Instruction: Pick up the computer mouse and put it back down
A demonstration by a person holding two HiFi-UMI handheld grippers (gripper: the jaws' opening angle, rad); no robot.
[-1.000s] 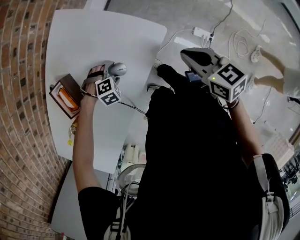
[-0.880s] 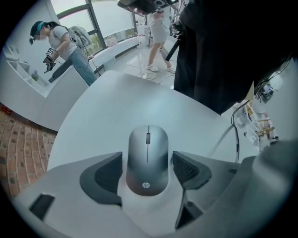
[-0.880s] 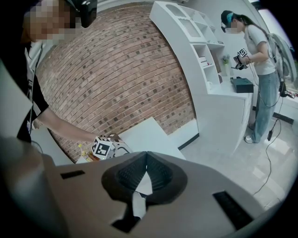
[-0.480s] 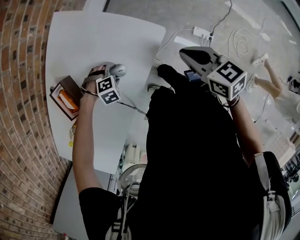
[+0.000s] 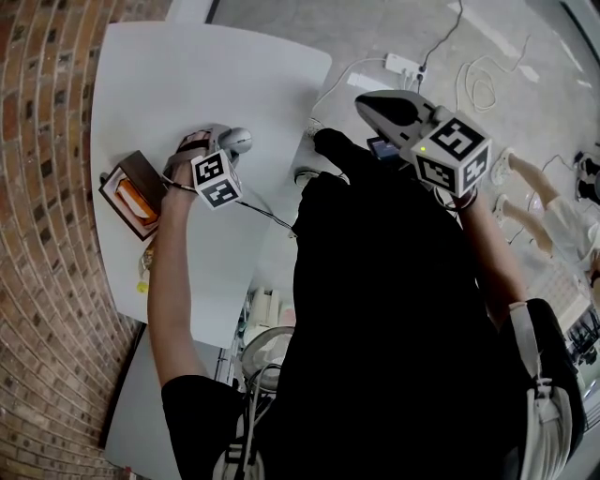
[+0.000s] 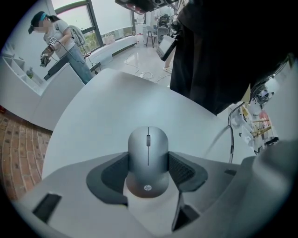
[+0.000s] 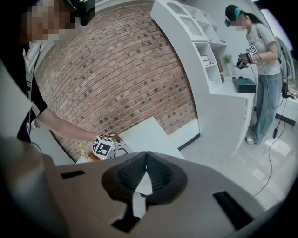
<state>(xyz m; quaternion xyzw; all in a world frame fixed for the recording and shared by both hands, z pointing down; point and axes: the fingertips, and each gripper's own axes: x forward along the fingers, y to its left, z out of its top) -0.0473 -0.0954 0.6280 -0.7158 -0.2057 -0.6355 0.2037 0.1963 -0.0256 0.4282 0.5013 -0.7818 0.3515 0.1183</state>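
1. The grey, rounded computer mouse (image 6: pixel 148 160) lies flat on the white curved table (image 6: pixel 139 102), its scroll wheel pointing away from the left gripper (image 6: pixel 148 171).
2. The left gripper points straight down over the mouse. Its dark ribbed fingers (image 6: pixel 184 169) have just been closing and now meet the mouse's two sides, grasping it at the rear half.
3. In the head view the mouse (image 5: pixel 236 140) shows just beyond the left gripper's marker cube (image 5: pixel 216 181), near the table's right edge.
4. A brown open box with an orange object inside (image 5: pixel 131 192) sits on the table to the left of that hand, beside the red brick wall (image 5: pixel 37 187).
5. The right gripper (image 7: pixel 146 168) is held off the table, over the pale floor (image 5: pixel 375 28). Its fingers are clenched together with nothing between them.
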